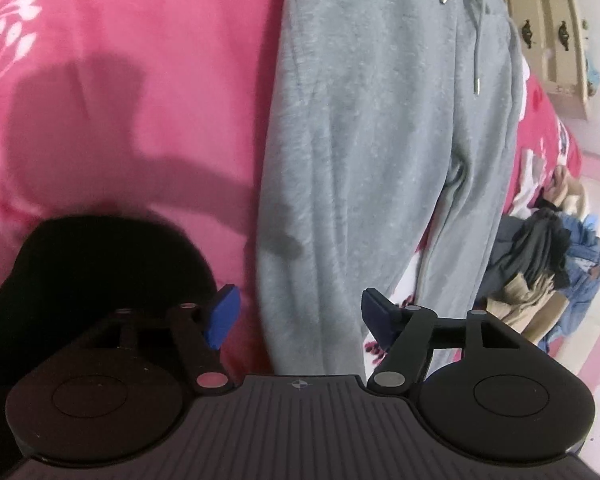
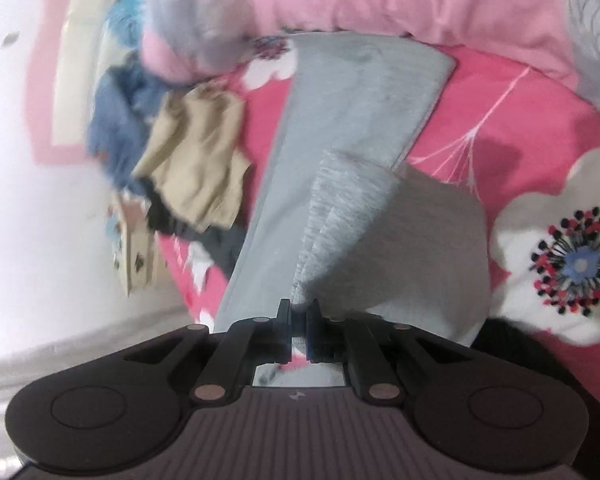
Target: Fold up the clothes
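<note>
While spread lengthwise for folding: pink floral bedspread [image 1: 120,80] as work surface, broad and flat, carrying grey sweatpants [image 1: 380,140] laid along it, waistband and drawstring [image 1: 478,44] at the far end in the left wrist view. Probably laid flat so that the legs can be doubled over cleanly. Beside the trousers, at the bed's edge, heap of unfolded clothes [image 2: 172,152] in denim blue, beige and dark fabric, apparently awaiting a turn. Pale cabinet [image 1: 552,40] beyond the bed, far right of the left wrist view.

Right gripper [image 2: 299,330]: blue pads pressed together on a ribbed cuff [image 2: 332,216] of the sweatpants, the leg rising off the bedspread toward the camera in a raised fold; grip at the hem likely chosen to carry the leg end toward the waistband. Tilted downward over the garment.

Left gripper [image 1: 300,318]: fingers [image 1: 220,316] spread apart, nothing between them, hanging above the lower leg of the sweatpants, angled steeply down; seemingly poised to pin or catch the cloth. Shadow of gripper across pink cover at left.
</note>
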`<control>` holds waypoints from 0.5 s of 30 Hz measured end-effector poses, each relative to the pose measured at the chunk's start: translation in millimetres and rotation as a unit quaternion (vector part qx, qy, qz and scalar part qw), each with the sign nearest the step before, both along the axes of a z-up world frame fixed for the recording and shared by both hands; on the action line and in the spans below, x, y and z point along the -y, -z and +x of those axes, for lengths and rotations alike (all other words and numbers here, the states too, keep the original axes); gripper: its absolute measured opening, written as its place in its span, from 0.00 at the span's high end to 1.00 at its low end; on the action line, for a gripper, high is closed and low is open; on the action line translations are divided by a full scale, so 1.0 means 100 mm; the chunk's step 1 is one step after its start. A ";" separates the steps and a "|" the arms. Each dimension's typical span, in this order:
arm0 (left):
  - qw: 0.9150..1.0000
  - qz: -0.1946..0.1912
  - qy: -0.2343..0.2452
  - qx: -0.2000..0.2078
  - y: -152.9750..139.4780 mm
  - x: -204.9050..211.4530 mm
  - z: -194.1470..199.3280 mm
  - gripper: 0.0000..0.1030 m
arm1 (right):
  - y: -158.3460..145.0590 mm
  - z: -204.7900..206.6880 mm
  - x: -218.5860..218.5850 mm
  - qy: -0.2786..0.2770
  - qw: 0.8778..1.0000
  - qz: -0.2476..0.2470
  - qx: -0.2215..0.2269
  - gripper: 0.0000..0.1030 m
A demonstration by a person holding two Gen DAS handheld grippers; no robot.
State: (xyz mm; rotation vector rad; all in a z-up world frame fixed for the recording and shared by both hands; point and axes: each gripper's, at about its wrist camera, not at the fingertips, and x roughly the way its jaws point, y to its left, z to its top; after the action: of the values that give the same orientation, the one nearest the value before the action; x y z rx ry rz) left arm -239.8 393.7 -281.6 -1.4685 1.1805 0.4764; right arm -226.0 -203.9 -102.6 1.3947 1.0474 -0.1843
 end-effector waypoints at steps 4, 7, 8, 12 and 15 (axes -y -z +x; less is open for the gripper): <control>0.999 0.019 0.031 -0.010 0.09 0.05 0.13 0.35 | -0.23 -0.40 0.04 0.005 1.000 -0.008 -0.004 0.93; 0.998 0.038 0.050 -0.016 0.14 0.06 0.23 0.39 | -0.23 -0.65 0.05 0.011 1.000 -0.019 -0.007 0.93; 0.997 0.042 0.055 -0.016 0.15 0.06 0.26 0.45 | -0.20 -0.72 0.05 0.016 1.000 -0.020 -0.010 0.93; 0.996 0.049 0.076 -0.019 0.15 0.07 0.33 0.71 | 0.04 -0.91 0.12 0.036 0.998 -0.023 -0.035 0.93; 0.995 0.054 0.083 -0.021 0.13 0.06 0.37 0.94 | 0.24 -0.85 0.19 0.030 0.997 -0.057 -0.039 0.93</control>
State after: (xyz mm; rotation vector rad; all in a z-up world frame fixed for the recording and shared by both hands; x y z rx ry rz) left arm -202.4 387.4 -294.8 -1.2613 1.2799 0.4513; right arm -311.1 -222.4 -127.0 1.3245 1.0444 -0.3400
